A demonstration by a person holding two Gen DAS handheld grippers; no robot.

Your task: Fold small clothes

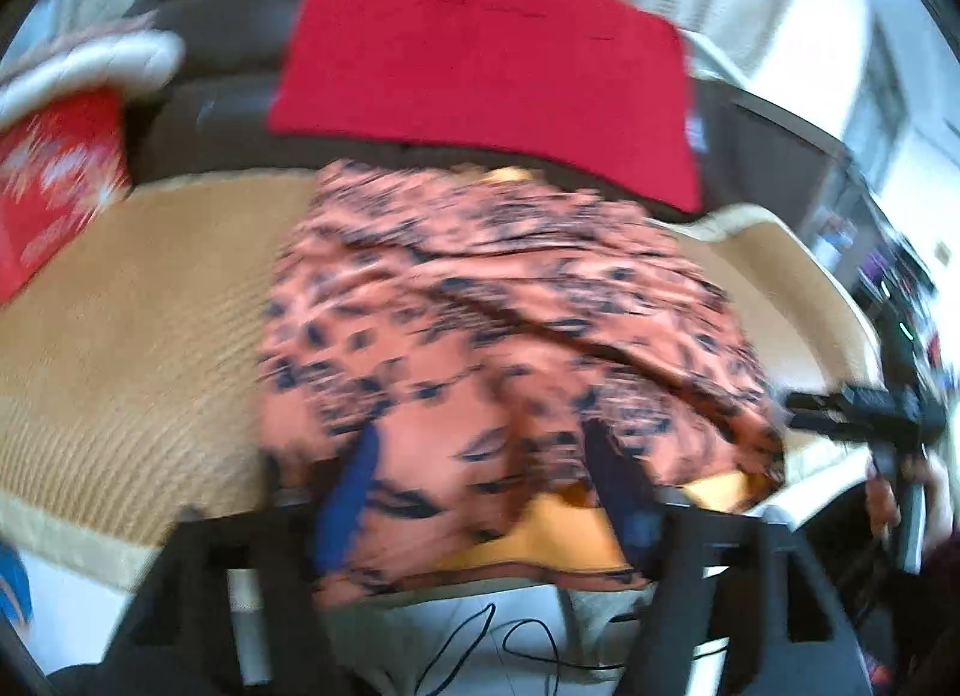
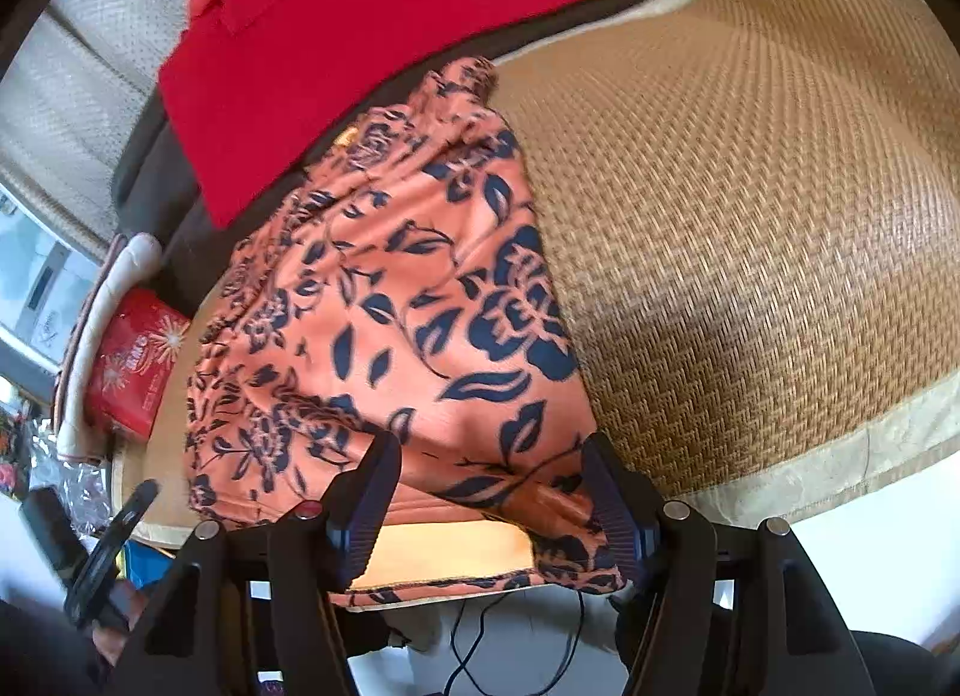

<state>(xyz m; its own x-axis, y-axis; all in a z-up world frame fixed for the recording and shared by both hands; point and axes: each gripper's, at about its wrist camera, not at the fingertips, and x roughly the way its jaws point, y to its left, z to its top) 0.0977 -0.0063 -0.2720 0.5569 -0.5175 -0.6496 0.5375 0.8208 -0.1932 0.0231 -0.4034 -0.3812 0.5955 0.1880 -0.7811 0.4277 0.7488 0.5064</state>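
Observation:
An orange garment with a dark blue flower print (image 1: 498, 330) (image 2: 390, 312) lies bunched on a woven straw mat (image 1: 132, 324) (image 2: 750, 216). A red cloth (image 1: 480, 54) (image 2: 336, 30) lies flat behind it on the dark seat back. My left gripper (image 1: 486, 456) is open, its fingers spread over the garment's near edge. My right gripper (image 2: 492, 468) is open too, its fingers spread over the garment's near hem, where the plain orange lining shows. The right gripper also shows at the right edge of the left wrist view (image 1: 864, 408).
A red printed box (image 1: 54, 180) (image 2: 135, 360) sits under a white padded cushion (image 1: 90, 66) at the mat's end. A black cable (image 2: 516, 648) lies on the white floor below the mat's front edge. The left wrist view is blurred.

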